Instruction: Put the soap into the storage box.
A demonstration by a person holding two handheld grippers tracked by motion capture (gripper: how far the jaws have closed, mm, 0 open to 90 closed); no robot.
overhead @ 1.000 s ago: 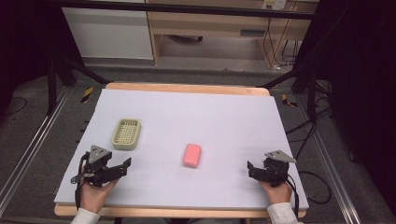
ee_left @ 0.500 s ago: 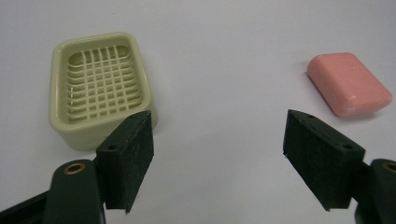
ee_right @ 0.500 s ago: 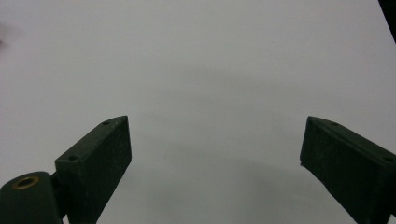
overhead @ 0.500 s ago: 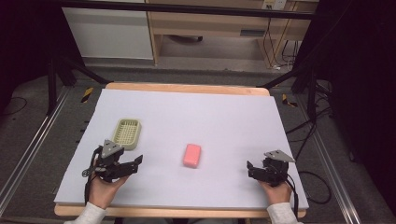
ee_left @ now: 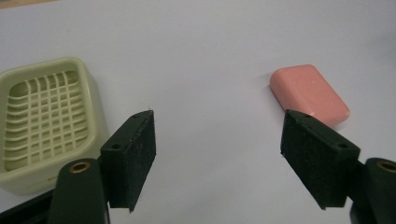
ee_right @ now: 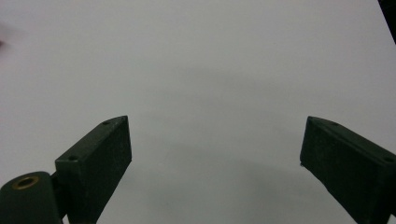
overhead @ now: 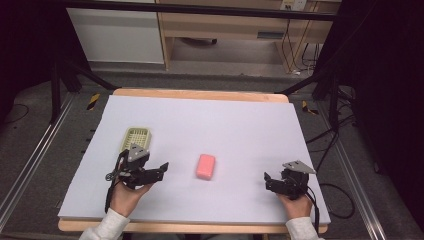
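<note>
A pink soap bar lies near the middle of the white table. A pale green soap dish with a grid insert sits to its left. My left gripper is just in front of the dish and left of the soap, held by a hand, jaws open and empty. In the left gripper view the dish is at the left, the soap just beyond the right jaw, and the left gripper frames bare table. My right gripper rests near the front right corner, open. The right gripper faces bare table.
The white table top has a wooden edge along the back and front. Black frame legs stand at the back corners. Cables lie on the floor to the right. A wooden shelf unit stands beyond the table.
My left gripper has moved forward and to the right, from the front left corner to a spot beside the dish, closer to the soap. The right gripper has stayed put.
</note>
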